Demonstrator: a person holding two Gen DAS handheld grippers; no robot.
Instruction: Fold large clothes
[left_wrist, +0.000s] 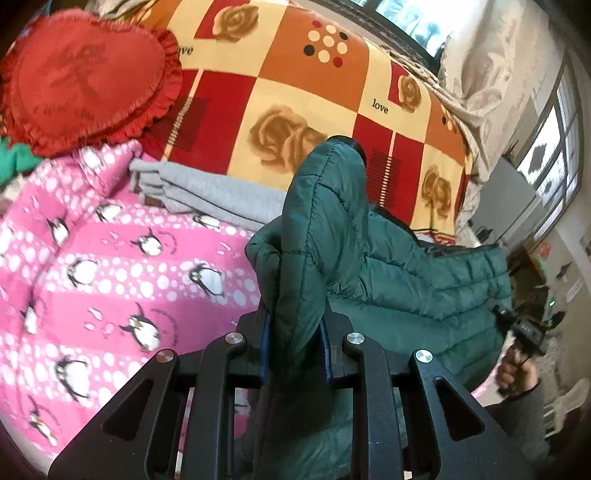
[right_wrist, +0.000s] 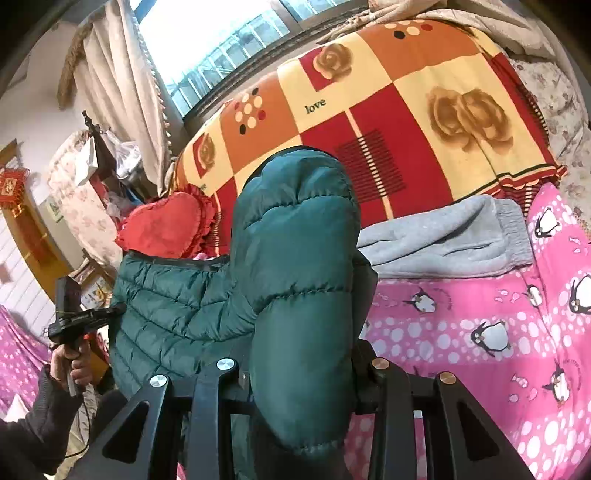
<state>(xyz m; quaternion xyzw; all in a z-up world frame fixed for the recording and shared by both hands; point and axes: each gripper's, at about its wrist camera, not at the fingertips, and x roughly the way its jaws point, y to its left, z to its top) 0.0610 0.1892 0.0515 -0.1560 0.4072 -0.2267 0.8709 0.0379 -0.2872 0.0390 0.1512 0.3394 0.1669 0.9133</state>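
A dark green quilted puffer jacket (left_wrist: 399, 280) hangs lifted above the bed, held between both grippers. My left gripper (left_wrist: 293, 325) is shut on one bunched edge of it, with the fabric rising past the blue pads. My right gripper (right_wrist: 301, 354) is shut on a padded sleeve or edge of the jacket (right_wrist: 295, 236), which bulges up and hides the fingertips. Each gripper also shows small in the other's view: the right one (left_wrist: 524, 332) at the far right, the left one (right_wrist: 79, 317) at the far left, both in a hand.
A pink penguin-print bedsheet (left_wrist: 110, 280) covers the bed below. Folded grey sweatpants (right_wrist: 450, 236) lie behind the jacket. A red heart cushion (left_wrist: 85, 77) and a red-orange rose blanket (left_wrist: 295, 92) lie further back. Windows and curtains (right_wrist: 122, 85) stand beyond.
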